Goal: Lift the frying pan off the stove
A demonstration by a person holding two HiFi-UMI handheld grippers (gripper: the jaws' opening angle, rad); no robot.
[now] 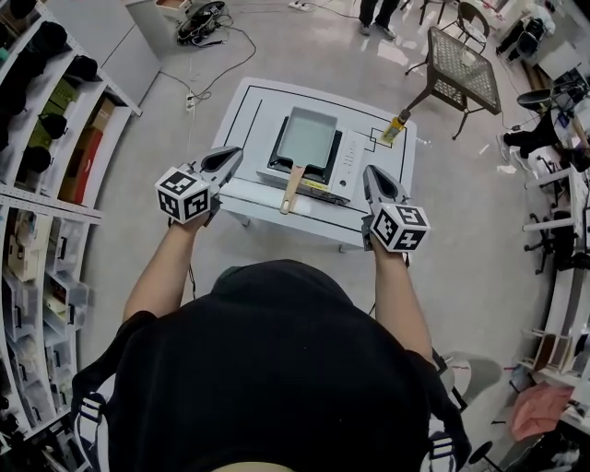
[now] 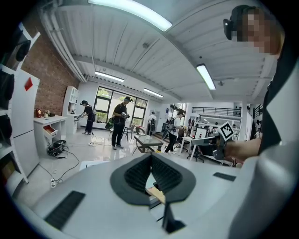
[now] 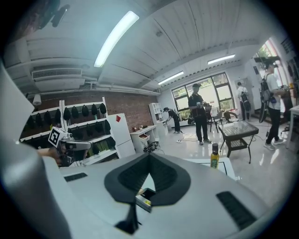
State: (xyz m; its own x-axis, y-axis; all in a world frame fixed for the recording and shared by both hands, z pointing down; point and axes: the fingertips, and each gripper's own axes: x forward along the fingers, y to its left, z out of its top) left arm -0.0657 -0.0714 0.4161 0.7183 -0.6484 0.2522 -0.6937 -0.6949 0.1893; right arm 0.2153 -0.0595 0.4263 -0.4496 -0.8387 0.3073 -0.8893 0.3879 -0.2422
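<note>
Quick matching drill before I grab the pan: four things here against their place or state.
1 frying pan
2 pan handle
3 bottle
4 left gripper

a jaws shut, empty
b far right corner of the table
c on the stove
d wooden, pointing at the near edge

Pairs: 1-c, 2-d, 3-b, 4-a

An open lab hall — storage shelves, floor cables, people working.
</note>
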